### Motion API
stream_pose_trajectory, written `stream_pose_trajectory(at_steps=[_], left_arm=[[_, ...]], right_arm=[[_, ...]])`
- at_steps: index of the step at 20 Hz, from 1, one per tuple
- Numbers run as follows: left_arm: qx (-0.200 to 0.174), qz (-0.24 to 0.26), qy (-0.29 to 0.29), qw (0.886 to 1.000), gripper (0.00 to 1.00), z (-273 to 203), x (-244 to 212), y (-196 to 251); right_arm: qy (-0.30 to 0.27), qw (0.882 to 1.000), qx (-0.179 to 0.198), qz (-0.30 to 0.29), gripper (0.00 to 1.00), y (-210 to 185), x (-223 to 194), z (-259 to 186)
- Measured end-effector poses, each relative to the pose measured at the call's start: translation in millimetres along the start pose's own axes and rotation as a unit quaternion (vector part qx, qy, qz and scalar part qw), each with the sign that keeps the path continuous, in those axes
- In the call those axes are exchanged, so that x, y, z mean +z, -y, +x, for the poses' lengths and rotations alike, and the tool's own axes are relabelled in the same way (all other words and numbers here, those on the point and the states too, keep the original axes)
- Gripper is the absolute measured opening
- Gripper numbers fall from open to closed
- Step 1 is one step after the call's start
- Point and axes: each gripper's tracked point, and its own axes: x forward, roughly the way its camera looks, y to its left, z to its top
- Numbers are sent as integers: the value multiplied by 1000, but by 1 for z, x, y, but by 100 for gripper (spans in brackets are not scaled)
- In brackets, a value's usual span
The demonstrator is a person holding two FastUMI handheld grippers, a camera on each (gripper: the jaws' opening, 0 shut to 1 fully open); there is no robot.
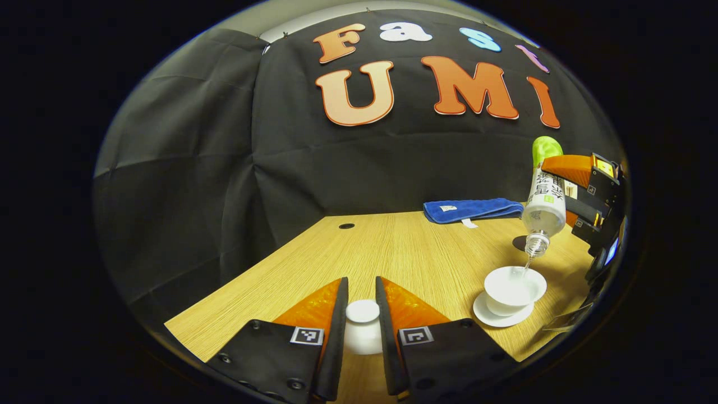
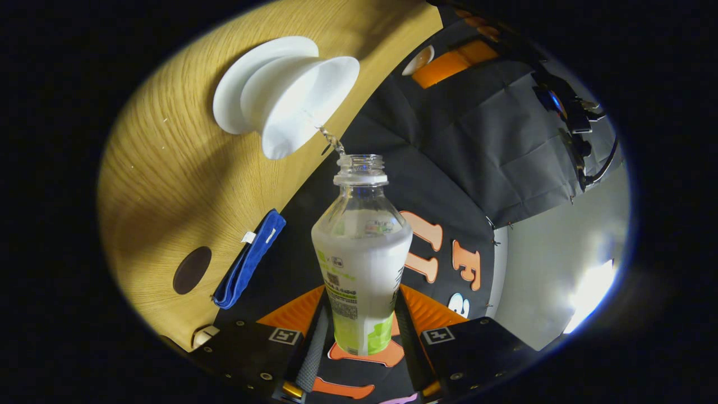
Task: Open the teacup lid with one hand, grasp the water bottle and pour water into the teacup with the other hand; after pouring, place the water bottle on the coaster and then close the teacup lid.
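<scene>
**poster1:** Two claws busy at once here. In the left gripper view, the left claw is clamped on the white teacup lid, fingers pressed against both sides of it, held low over the wooden worktop and well off to the side of the cup.

**poster2:** Yep, and the right claw is closed tight on the water bottle, gripping the lower labelled part. Bottle's tipped mouth-down, no cap on it, with a thin stream of water running from its neck into the open teacup.

**poster1:** From the left side you can see that too: bottle upended just above the teacup, which sits on its white saucer near the worktop's right edge.

**poster2:** Dark round coaster lies bare on the worktop, just beside a folded blue cloth. Cloth's by the back wall, well apart from the cup.

**poster1:** Can't tell how full the cup is from either angle.
</scene>
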Motion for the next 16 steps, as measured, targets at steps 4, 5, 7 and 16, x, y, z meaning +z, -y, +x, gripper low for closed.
stream_pose_trajectory(at_steps=[4,5,7,16], left_arm=[[0,0,5,1000,32,-3,2,3],[0,0,6,1000,35,-4,3,4],[0,0,9,1000,35,-5,7,5],[-8,1,16,1000,35,-7,14,20]], right_arm=[[-4,999,24,35,64,-9,2,-8],[-6,998,35,50,64,-13,2,-10],[-11,997,43,67,64,-15,2,-15],[-73,938,123,315,63,-53,4,-33]])
